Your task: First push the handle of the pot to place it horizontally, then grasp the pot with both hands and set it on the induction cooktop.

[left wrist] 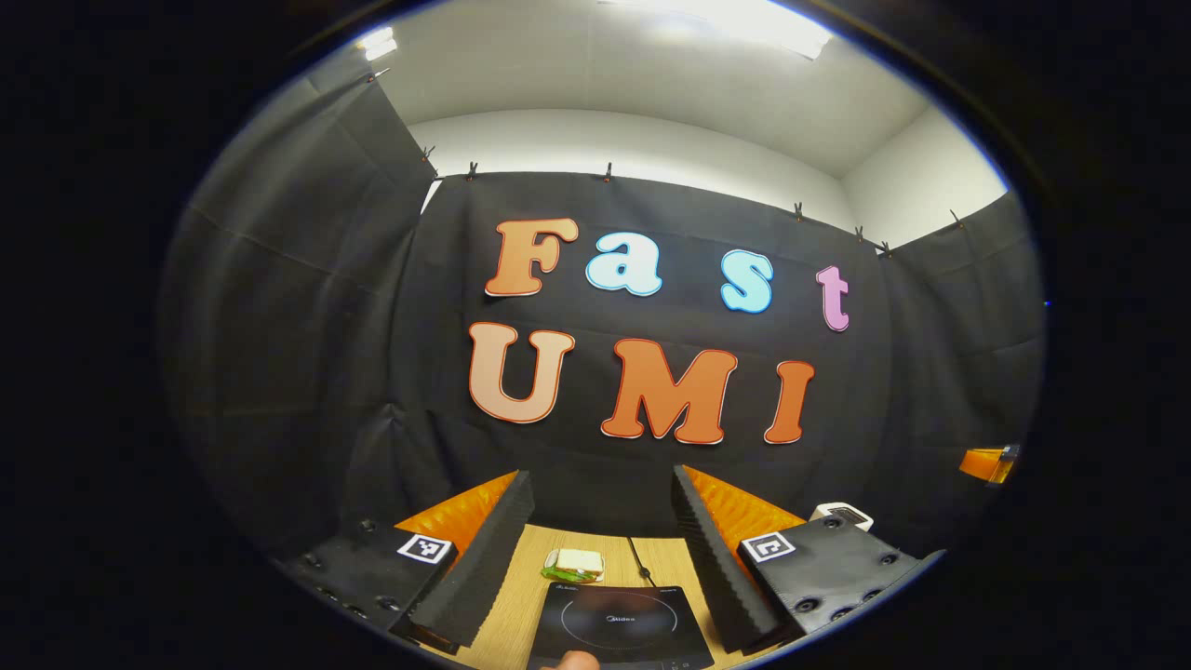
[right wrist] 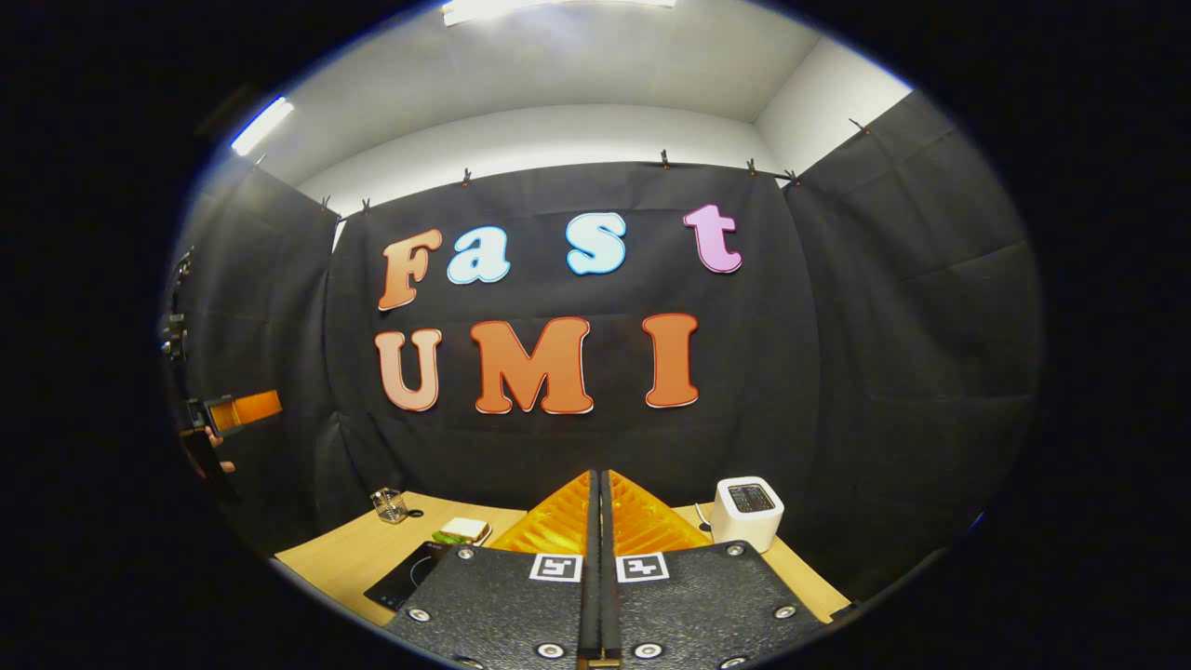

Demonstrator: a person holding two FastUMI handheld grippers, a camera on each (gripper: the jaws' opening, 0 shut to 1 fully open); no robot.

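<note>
Induction cooktop point(left wrist: 622, 625) lies flat on my wooden tabletop point(right wrist: 340, 556), near its middle — a sandwich point(left wrist: 574, 563) just behind it, a white toaster point(right wrist: 748, 511) toward the far right corner. My left gripper point(left wrist: 603, 549) gapes wide; my right gripper point(right wrist: 600, 549) is pressed closed on nothing. Black cloth walls the booth.

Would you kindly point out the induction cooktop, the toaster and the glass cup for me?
Induction cooktop point(left wrist: 622, 622): left gripper view, middle of its black glass top.
Toaster point(right wrist: 749, 519): right gripper view, white front wall below the slots.
Glass cup point(right wrist: 390, 505): right gripper view, its clear side wall.
</note>
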